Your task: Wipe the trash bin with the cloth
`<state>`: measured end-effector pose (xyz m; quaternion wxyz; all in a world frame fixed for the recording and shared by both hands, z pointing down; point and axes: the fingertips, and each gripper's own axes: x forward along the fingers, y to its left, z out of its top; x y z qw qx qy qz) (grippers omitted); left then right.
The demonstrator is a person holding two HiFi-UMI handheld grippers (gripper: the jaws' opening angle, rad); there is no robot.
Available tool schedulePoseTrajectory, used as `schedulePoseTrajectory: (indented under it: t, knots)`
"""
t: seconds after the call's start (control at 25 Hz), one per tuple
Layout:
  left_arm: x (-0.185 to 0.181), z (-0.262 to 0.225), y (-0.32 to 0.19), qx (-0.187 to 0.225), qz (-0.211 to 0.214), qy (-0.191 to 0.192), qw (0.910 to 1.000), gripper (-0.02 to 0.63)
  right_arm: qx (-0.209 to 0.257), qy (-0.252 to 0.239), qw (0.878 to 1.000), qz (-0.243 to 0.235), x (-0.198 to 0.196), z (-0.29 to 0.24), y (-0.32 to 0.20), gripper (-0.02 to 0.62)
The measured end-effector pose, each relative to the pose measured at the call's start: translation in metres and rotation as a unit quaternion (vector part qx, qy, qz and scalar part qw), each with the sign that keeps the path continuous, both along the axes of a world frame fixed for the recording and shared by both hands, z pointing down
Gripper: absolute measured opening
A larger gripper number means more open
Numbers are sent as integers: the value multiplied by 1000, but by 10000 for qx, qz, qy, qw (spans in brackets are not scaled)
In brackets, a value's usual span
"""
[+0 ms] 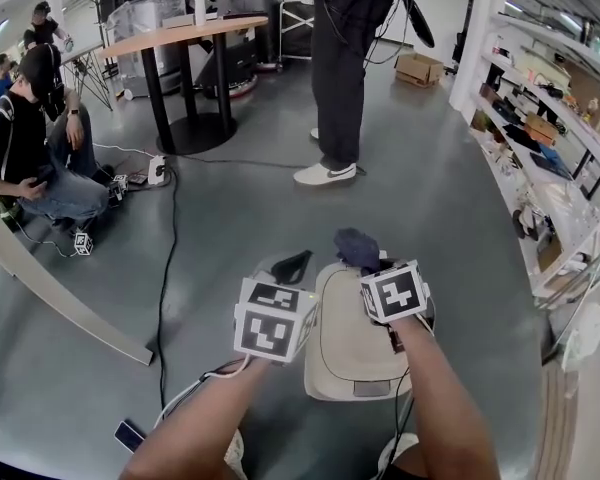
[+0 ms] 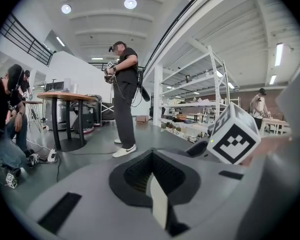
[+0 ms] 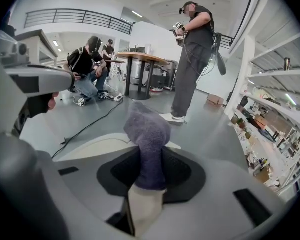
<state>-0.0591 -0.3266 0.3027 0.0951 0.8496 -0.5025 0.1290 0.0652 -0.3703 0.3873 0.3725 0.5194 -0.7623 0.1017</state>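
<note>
A beige trash bin (image 1: 350,348) with a closed lid stands on the grey floor right below me. My right gripper (image 1: 360,260) hovers over the bin's far edge, shut on a dark purple cloth (image 1: 357,246) that bunches up out of its jaws. In the right gripper view the cloth (image 3: 147,134) rises between the jaws, with the pale bin lid (image 3: 97,146) just beyond. My left gripper (image 1: 292,265) sits to the left of the bin's far corner. Its jaws are shut with nothing between them (image 2: 151,176). The right gripper's marker cube (image 2: 234,134) shows beside it.
A person (image 1: 340,68) stands a few steps ahead, white shoe (image 1: 325,174) toward me. Beyond are a round table (image 1: 180,38), seated people (image 1: 30,148) at the left, and a black cable (image 1: 165,268) across the floor. Shelves (image 1: 550,168) line the right. A phone (image 1: 130,433) lies near my feet.
</note>
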Motion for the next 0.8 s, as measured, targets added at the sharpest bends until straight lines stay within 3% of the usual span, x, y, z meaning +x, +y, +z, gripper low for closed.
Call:
schedulePoseTrajectory:
  t: [0.36,0.8]
  knots:
    - [0,7,-4,-17,67,-211,9998,-3,141,303,9992,211,34,-1,0,114]
    - [-1,4,-8,-72,28,-13,10000,-3,108,257,9987,430,50,3,-4,114]
